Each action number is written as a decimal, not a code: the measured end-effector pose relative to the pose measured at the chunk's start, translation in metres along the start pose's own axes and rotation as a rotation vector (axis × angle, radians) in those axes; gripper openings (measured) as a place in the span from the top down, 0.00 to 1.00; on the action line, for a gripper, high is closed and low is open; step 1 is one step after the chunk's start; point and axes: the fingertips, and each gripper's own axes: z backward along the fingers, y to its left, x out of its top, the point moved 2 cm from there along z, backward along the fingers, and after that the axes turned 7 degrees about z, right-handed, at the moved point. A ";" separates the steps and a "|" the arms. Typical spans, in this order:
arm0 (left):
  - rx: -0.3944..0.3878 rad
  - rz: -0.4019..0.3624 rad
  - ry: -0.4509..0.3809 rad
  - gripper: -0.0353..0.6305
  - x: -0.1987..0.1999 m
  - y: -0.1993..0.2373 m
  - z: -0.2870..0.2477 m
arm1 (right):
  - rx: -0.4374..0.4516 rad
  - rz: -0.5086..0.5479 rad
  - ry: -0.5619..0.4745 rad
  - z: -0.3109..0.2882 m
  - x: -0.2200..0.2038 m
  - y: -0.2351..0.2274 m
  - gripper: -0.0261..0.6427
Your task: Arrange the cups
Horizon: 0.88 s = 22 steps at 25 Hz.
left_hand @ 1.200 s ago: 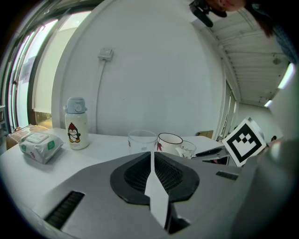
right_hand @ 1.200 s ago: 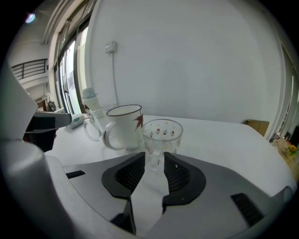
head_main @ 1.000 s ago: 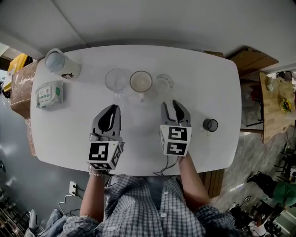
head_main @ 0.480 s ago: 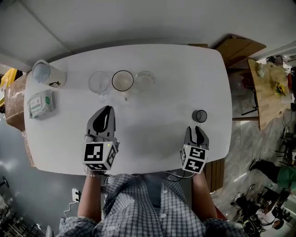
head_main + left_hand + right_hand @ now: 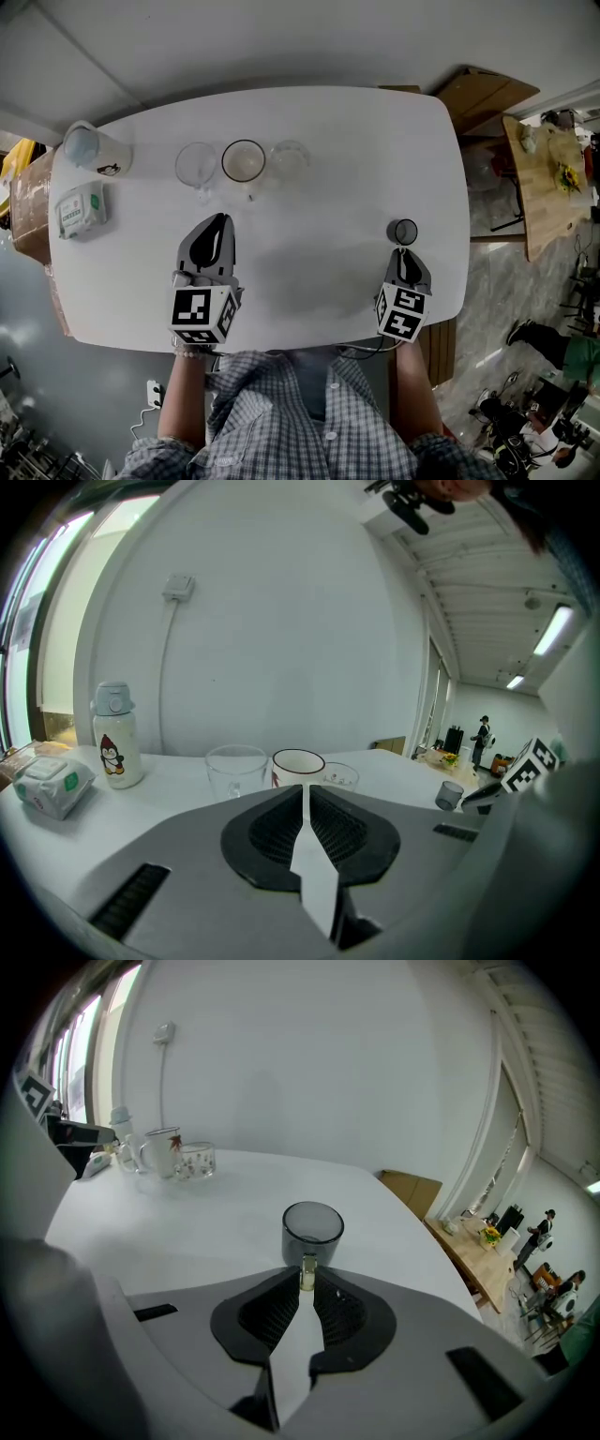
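Observation:
Three cups stand in a row at the back of the white table [image 5: 328,122]: a clear glass mug [image 5: 196,164], a white mug with a dark rim [image 5: 243,161] and a small clear glass [image 5: 289,157]. A small dark grey cup [image 5: 402,231] stands alone at the right. My right gripper [image 5: 405,255] is shut and empty, with its tips just short of the dark cup [image 5: 312,1230]. My left gripper [image 5: 214,228] is shut and empty too, hovering in front of the row and pointing at the white mug [image 5: 296,766].
A penguin-print bottle [image 5: 94,148] and a pack of wipes [image 5: 78,210] sit at the table's left end. Cardboard boxes stand off the left edge [image 5: 28,202] and the back right corner [image 5: 483,94]. A wooden table [image 5: 548,178] is farther right.
My right gripper has swung from the table's middle to the right and then come up behind the dark grey cup. The left gripper has stayed about where it was.

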 end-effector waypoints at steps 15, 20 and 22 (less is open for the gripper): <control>0.039 0.016 -0.013 0.90 0.003 0.006 0.005 | 0.148 0.086 -0.132 -0.039 0.076 0.069 0.88; 0.037 0.016 -0.014 0.90 0.005 0.009 0.006 | 0.170 0.087 -0.155 -0.058 0.104 0.096 0.88; 0.040 0.022 -0.017 0.90 0.005 0.010 0.007 | 0.175 0.085 -0.163 -0.065 0.114 0.106 0.88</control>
